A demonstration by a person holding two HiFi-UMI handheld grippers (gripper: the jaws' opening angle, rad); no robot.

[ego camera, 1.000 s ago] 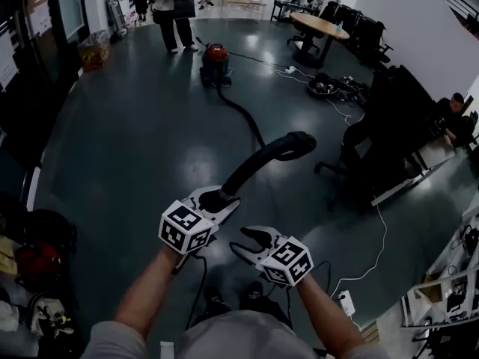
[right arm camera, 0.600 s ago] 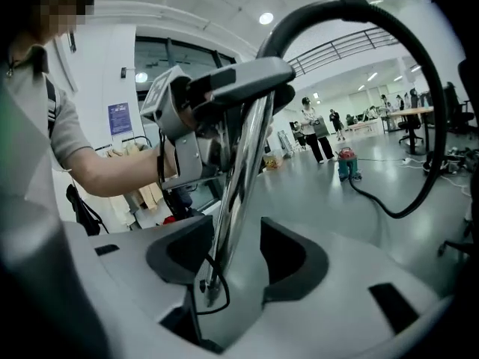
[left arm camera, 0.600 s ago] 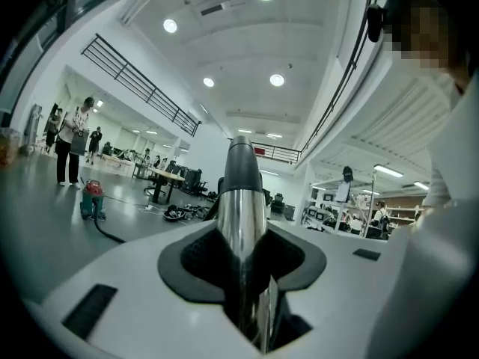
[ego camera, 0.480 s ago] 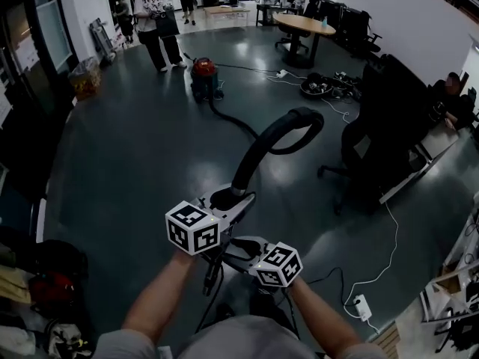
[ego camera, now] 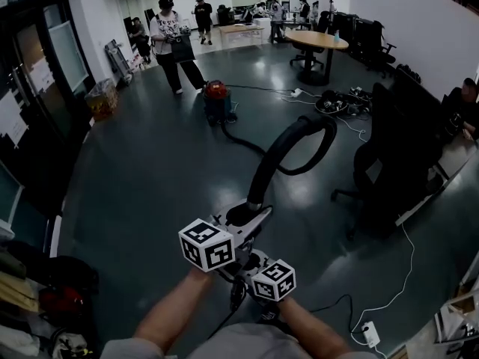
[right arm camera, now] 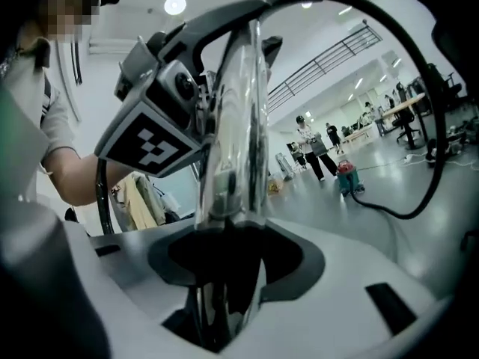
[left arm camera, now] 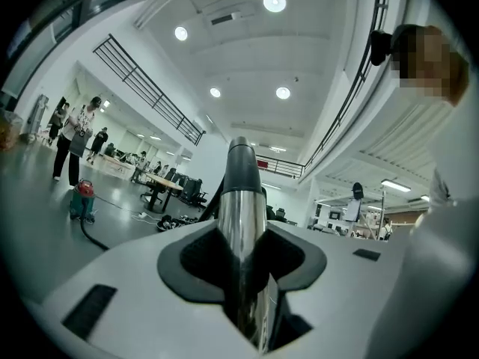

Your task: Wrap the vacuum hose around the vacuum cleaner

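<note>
The red vacuum cleaner (ego camera: 217, 99) stands far off on the dark floor, also small in the left gripper view (left arm camera: 82, 200) and the right gripper view (right arm camera: 346, 176). Its black hose (ego camera: 293, 137) runs over the floor, then arches up to a chrome tube (left arm camera: 241, 238). My left gripper (ego camera: 247, 219) is shut on that tube just below the black cuff (left arm camera: 241, 164). Below the left one, my right gripper (ego camera: 247, 264) has the same tube (right arm camera: 230, 170) between its jaws, which stand open around it.
A person with a bag (ego camera: 174, 47) stands close behind the vacuum cleaner. A round table (ego camera: 318, 42) and office chairs (ego camera: 389, 155) line the right side. Cables and a power strip (ego camera: 368, 333) lie on the floor at lower right. Bags (ego camera: 52, 298) sit at left.
My right gripper has swung in from the right, where it stood apart with empty jaws, to under the left one and around the tube. The left gripper has lifted the tube, and the hose arches higher.
</note>
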